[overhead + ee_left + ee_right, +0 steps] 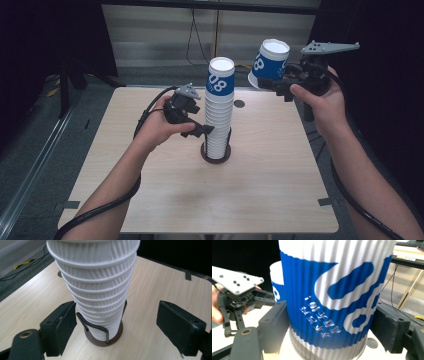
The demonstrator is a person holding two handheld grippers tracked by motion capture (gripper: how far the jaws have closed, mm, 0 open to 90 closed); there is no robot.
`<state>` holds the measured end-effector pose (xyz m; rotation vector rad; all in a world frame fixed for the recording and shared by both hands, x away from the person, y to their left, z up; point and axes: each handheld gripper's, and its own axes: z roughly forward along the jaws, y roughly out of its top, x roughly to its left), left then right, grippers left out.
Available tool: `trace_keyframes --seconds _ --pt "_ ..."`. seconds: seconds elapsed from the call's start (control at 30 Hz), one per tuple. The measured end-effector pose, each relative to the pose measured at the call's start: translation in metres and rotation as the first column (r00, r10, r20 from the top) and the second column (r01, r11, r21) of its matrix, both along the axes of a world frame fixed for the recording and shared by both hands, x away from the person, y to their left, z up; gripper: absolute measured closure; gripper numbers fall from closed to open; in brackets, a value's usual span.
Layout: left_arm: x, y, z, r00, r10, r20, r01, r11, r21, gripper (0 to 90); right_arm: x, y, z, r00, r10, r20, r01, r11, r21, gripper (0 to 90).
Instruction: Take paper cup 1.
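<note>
A tall stack of upturned ribbed white paper cups (219, 115) stands on a dark round holder (216, 157) with a wire upright, mid-table. Its top cup is blue and white. My left gripper (206, 131) sits low at the stack's left side. In the left gripper view the jaws (120, 315) straddle the stack (97, 290) over the holder (103, 340); a gap shows at the right jaw, so it is open. My right gripper (274, 84) is raised at the upper right, shut on a single upturned blue-and-white cup (270, 60). The jaws (329, 322) press both sides of that cup (332, 297).
The light wooden table (270, 190) has a small dark round spot (239, 104) behind the stack and tape marks (325, 201) at its edges. Cables trail from both grippers. Dark curtains flank the table. The left hand's gripper (239, 297) appears beyond the held cup.
</note>
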<state>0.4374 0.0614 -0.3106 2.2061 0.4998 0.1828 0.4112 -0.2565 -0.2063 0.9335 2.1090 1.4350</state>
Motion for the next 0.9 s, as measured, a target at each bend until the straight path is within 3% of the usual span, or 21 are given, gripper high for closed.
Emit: trace_keyframes --seconds 0.9 --pt "-0.017 -0.002 -0.012 0.999 -0.045 0.001 0.045 0.999 -0.008 16.4 -0.015 -0.01 -0.046 0.9976 0.056 -0.039 -0.058 0.9974 -0.043 20.7"
